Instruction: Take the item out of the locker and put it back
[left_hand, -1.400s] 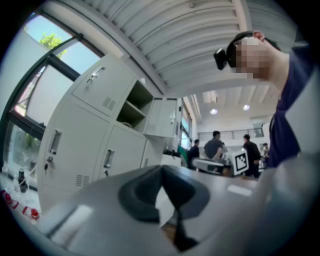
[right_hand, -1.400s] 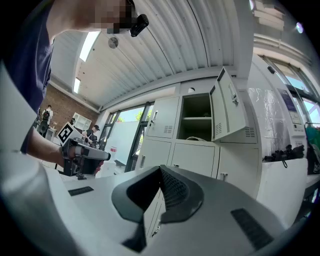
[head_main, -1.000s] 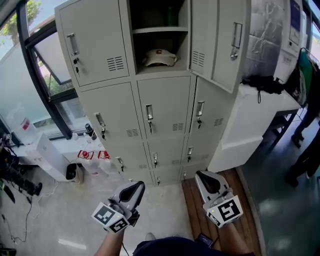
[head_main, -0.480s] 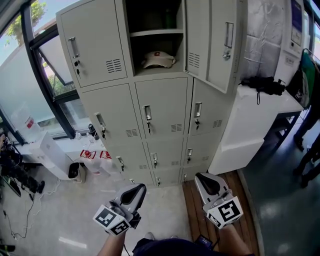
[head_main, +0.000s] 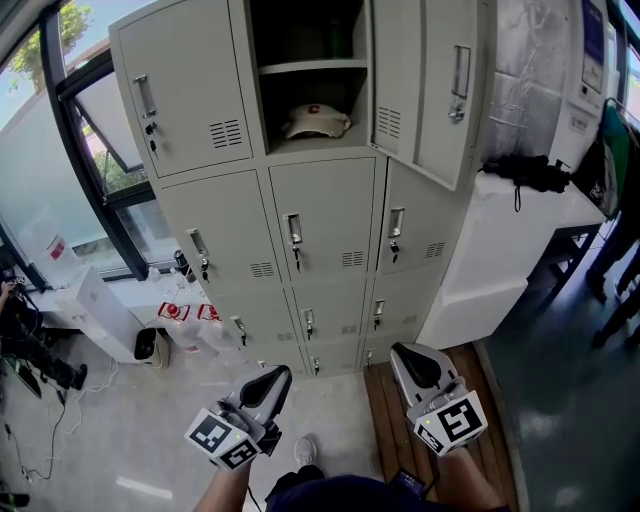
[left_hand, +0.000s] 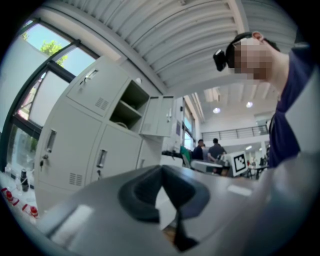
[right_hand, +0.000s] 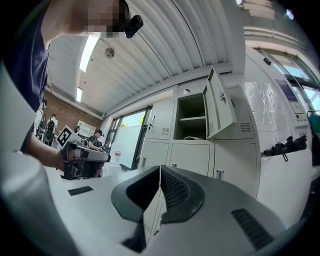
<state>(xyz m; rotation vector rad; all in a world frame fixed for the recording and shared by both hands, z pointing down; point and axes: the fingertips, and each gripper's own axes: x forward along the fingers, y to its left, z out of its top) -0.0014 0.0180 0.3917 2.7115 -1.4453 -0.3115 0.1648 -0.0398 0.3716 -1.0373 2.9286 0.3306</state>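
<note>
Lying on the lower shelf (head_main: 281, 141) of the open locker (head_main: 330, 215), the cap (head_main: 316, 120) looks light, soft and floppy, probably best pinched by its stiffer brim, while the left tool (head_main: 268, 381) and right tool (head_main: 413, 363) wait low, jaws together, empty.

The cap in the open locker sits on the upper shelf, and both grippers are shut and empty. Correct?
Not quite. The cap lies below the shelf, on the bottom of the open compartment, as the head view shows. The left gripper and the right gripper are indeed shut and empty.
</note>
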